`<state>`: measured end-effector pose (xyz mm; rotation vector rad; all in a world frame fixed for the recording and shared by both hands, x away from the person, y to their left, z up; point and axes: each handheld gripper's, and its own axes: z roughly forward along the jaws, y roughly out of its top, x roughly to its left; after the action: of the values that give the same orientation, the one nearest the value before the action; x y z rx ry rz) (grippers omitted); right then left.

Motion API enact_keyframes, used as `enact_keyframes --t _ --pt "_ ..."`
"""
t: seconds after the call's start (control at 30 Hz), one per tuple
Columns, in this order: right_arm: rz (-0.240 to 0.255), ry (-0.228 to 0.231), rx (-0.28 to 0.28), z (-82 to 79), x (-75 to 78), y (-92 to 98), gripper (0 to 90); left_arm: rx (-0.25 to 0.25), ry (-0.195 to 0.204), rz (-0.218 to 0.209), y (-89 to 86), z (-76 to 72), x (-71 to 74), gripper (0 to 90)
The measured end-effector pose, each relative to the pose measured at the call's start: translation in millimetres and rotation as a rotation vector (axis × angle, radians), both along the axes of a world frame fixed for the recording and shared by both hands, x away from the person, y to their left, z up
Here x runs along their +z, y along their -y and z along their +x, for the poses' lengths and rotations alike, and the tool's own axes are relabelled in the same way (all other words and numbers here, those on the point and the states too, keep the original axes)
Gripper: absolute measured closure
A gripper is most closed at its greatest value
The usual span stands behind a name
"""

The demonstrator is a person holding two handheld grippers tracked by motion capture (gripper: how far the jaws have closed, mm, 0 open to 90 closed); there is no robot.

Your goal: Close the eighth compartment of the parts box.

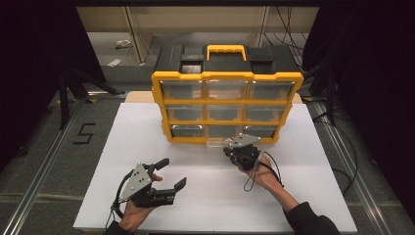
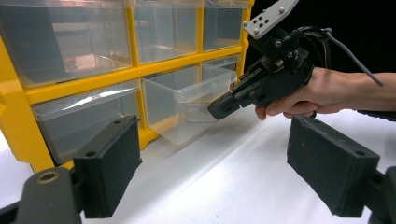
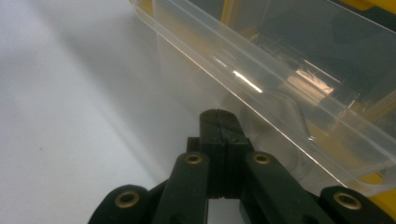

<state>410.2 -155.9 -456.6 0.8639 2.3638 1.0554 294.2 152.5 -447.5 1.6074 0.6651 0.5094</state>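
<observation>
Yellow-framed organizer cabinet [image 1: 226, 100] stands at the far middle of the white counter [image 1: 147, 147], black top with one yellow carry handle [image 1: 225, 50]. Count: nine clear drawers in three rows of three; two claws; one cabinet. The bottom-middle drawer [image 2: 189, 100] is drawn partway out toward the near side, its front hanging over the counter; the other eight sit flush in the frame. It looks empty in the left gripper view, though the clear plastic makes this hard to confirm. Right claw [image 1: 234, 152]: jaws fully closed against each other, tip set at the lower front of that drawer, by its pull lip; whether it touches the plastic cannot be told, and nothing shows gripped between the jaws. Left claw [image 1: 171, 174]: jaws wide apart, holding nothing, at the near left of the counter, well apart from the cabinet. Judgement: the work is on the single drawer, which is mid-travel. Nothing shows loose on the counter to load. Left to do: run the drawer fully out or back home.
</observation>
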Motion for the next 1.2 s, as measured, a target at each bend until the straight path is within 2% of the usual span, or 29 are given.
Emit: enact_keyframes --t 0.8,1.2 --pt "0.014 0.034 -0.040 12.0 -4.8 4.0 90.0 0.003 -0.003 0.001 0.2 0.7 -0.6 17.0" --pt "0.030 0.032 -0.065 16.5 -7.4 7.7 90.0 0.003 -0.004 0.001 0.5 0.4 -0.6 17.0"
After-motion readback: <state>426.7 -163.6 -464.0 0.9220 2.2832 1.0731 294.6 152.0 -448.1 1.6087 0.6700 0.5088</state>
